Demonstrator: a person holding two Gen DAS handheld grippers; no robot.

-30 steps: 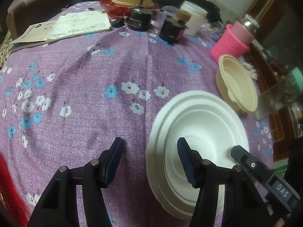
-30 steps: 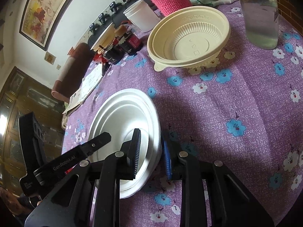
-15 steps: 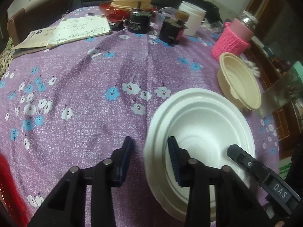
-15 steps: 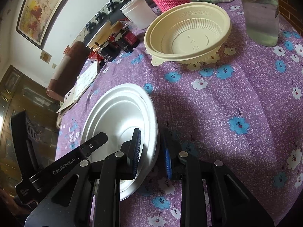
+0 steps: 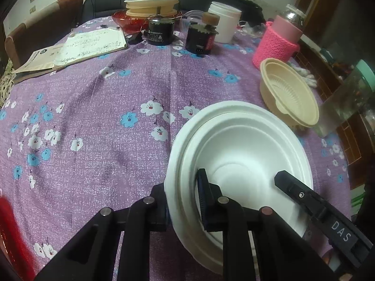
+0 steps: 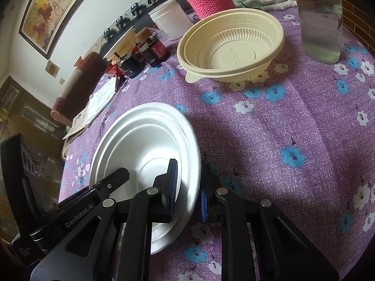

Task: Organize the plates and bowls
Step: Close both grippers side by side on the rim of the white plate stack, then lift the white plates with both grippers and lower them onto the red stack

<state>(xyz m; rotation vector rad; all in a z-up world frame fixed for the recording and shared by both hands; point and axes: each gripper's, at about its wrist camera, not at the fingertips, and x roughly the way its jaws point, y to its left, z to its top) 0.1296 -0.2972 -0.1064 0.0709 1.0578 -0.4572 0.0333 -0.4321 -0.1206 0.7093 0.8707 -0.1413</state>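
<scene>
Two grippers: both sit at the near edge of the stack of white plates (image 5: 239, 154), one from each side.
Left gripper (image 5: 182, 201): a second ago its fingers were spread wide beside the stack; now they have closed on the left rim, one finger (image 5: 204, 199) inside the dish and the other under the outer edge, mostly hidden by the plate.
Right gripper (image 6: 187, 194): its fingers were already across the right rim, and the gap looks a little narrower now. One finger (image 6: 172, 182) lies inside the dish, and the blue pad of the other is just outside the rim. I cannot tell if it presses firmly.
Place of the stack: on the purple flowered tablecloth (image 5: 105, 121), near the front. The cream bowl (image 6: 232, 46) stands apart behind it.
Meaning for the task: I judge that the two-sided hold is almost finished, so the stack can probably be lifted or moved as one piece.
Writing on tools: "DAS" on the right gripper's side as the left camera sees it; "GenRobot.AI" on the left gripper's side in the right view.
Other labels: the black jar (image 5: 159, 32) has a label with small print, too small to read. The notebook (image 5: 91, 44) shows handwriting, not readable.
</scene>
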